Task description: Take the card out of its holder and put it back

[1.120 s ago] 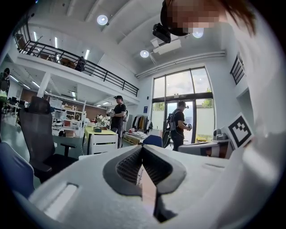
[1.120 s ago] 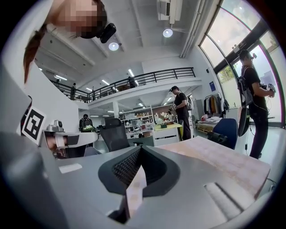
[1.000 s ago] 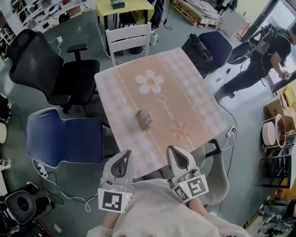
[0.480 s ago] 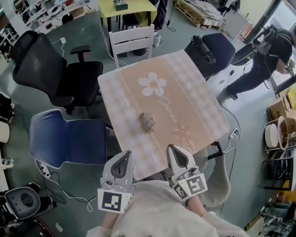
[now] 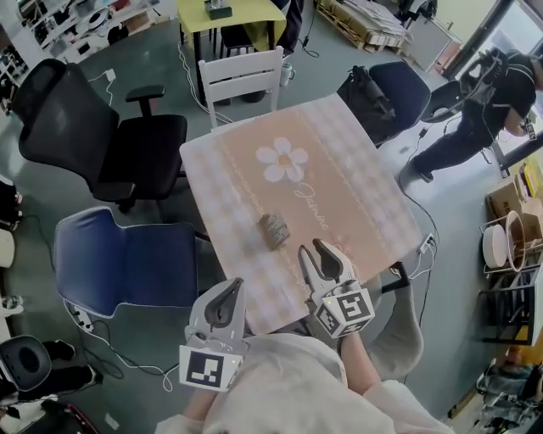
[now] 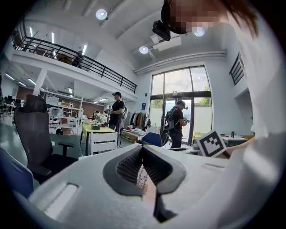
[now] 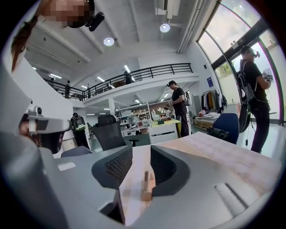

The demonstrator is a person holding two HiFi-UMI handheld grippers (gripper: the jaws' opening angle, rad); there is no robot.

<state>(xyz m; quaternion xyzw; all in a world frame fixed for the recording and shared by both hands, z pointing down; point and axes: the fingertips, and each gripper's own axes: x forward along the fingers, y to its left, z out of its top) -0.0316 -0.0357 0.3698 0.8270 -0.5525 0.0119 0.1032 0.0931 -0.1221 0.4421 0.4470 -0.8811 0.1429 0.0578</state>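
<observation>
Over the desk's [image 5: 339, 161] near edge the right tool [image 5: 322, 253] is advancing, jaws just spreading apart, empty. Left tool [image 5: 227, 290] is waiting lower left, jaws together. Card [image 7: 145, 175] is sitting untouched in its holder [image 5: 273, 230], mid-frame: pickup seems to be beginning.

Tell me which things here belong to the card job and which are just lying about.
Job: card holder; card standing in it; flowered table; right tool, jaws just been opening, nothing between them; left tool, shut.
Lying about: black office chair; blue chair; white chair; yellow table.
</observation>
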